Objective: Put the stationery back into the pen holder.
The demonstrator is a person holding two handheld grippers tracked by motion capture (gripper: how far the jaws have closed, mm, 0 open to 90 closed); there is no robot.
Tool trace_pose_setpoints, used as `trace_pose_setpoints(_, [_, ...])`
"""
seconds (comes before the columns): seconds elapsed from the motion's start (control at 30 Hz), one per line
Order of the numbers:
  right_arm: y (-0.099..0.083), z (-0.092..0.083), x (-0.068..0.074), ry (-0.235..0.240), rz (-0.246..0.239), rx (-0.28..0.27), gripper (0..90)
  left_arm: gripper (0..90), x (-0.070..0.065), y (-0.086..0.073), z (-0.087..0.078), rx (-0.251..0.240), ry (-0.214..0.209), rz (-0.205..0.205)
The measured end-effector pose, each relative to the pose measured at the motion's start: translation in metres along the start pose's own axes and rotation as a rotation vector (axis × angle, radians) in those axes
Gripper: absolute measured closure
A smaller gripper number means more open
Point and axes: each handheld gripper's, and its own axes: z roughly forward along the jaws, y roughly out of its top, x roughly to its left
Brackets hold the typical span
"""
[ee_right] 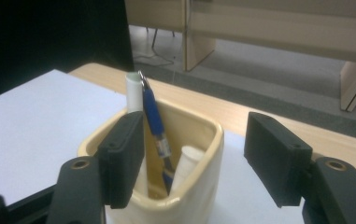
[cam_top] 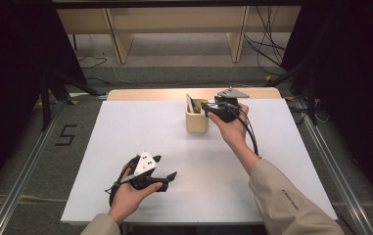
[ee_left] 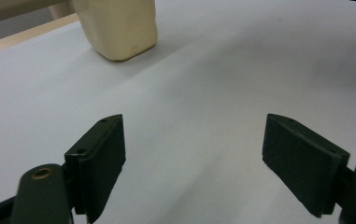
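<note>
**Cream holder with pens at upper centre; both grippers spread**

Standing upright at upper centre of the high view, near the far edge of the white table point(cam_top: 125, 147): a cream pen holder point(cam_top: 196, 122), squarish with rounded corners. Seen from the right gripper view at lower centre: three things inside the cream pen holder point(ee_right: 199, 186). Leaning against the far left wall, a white pen point(ee_right: 132, 91), its top well above the rim. Just beside it, touching or nearly so, a blue pen point(ee_right: 153, 114) with a metal clip at its tip, slanting down toward the middle of the cup. Lower and to the right, a short white marker point(ee_right: 185, 163), its end below the rim.

Right gripper point(cam_top: 208, 108) held just beside the holder's right rim in the high view, jaws spread, nothing pinched; no pad touching any pen. Seen along its own jaws, right gripper point(ee_right: 194, 158) framing the cup's opening.

Left gripper point(cam_top: 162, 169) at lower left of the high view, well apart from the holder, over bare table. Left gripper point(ee_left: 194, 158) jaws wide, holding nothing, with the holder's base at upper left of its view.
</note>
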Motion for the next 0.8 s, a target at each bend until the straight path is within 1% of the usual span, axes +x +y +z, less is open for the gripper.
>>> trace_pose_setpoints(0.13, [-0.002,-0.003,-0.001,0.008,-0.006,0.009,37.6,21.3,0.0,0.0,0.0,-0.003,0.002,-0.005])
trace_pose_setpoints(0.2, [-0.002,-0.005,-0.001,0.01,-0.018,0.016,37.1,21.3,0.0,0.0,0.0,-0.003,0.003,-0.007])
trace_pose_setpoints(0.27, [-0.003,-0.008,-0.002,0.015,-0.016,0.019,36.7,21.3,0.0,-0.001,0.0,-0.002,0.003,-0.007])
trace_pose_setpoints(0.3, [-0.003,-0.008,-0.002,0.019,-0.022,0.015,36.7,21.3,0.001,0.0,0.0,-0.003,0.005,-0.005])
trace_pose_setpoints(0.5, [-0.006,-0.013,-0.002,0.027,-0.023,0.021,35.5,21.3,0.001,-0.001,0.0,-0.001,0.005,-0.006])
trace_pose_setpoints(0.6, [-0.007,-0.015,-0.002,0.029,-0.014,0.031,34.5,21.3,0.001,-0.001,0.0,-0.002,0.004,-0.009])
trace_pose_setpoints(0.73, [-0.009,-0.018,-0.002,0.039,-0.02,0.036,33.8,21.4,0.001,-0.001,0.0,-0.002,0.009,-0.008])
trace_pose_setpoints(0.8, [-0.01,-0.02,-0.002,0.045,-0.015,0.038,33.4,21.4,0.001,-0.001,0.0,-0.001,0.008,-0.009])
